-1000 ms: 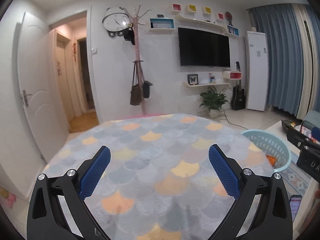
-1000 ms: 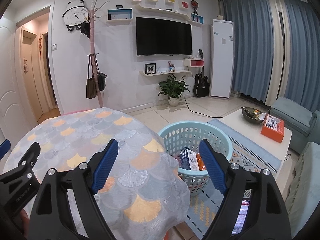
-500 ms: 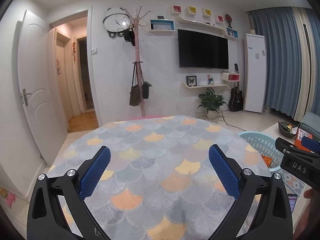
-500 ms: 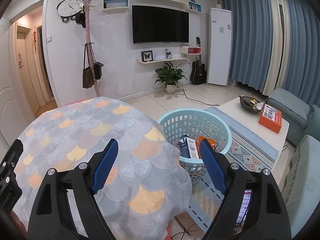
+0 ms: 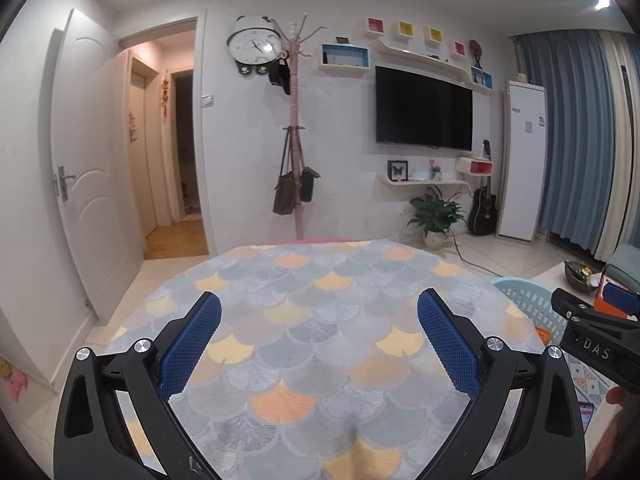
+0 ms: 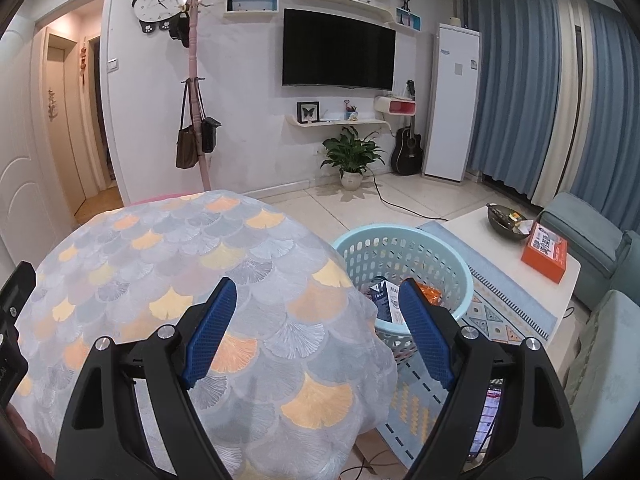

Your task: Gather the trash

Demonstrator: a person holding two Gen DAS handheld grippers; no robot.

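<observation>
The room is lit evenly by recessed ceiling lights (image 5: 604, 2), seen as small glaring spots near the top corners of both views. A warmer, pinkish glow is cast in the hallway (image 5: 176, 152). Glare is reflected on the clock face (image 5: 256, 46). Soft shadows are thrown on the tablecloth (image 5: 320, 320) near its closest edge. Strong fisheye bending is seen at the borders, where door and curtains (image 6: 520, 92) curve, and the corners are vignetted black. Focus is sharp throughout; no motion blur is noticed.

round table draped in a grey-and-orange fan-pattern cloth (image 5: 320, 320), pale blue perforated plastic laundry basket (image 6: 404, 248) on the tiled floor (image 6: 320, 208) beside it
</observation>
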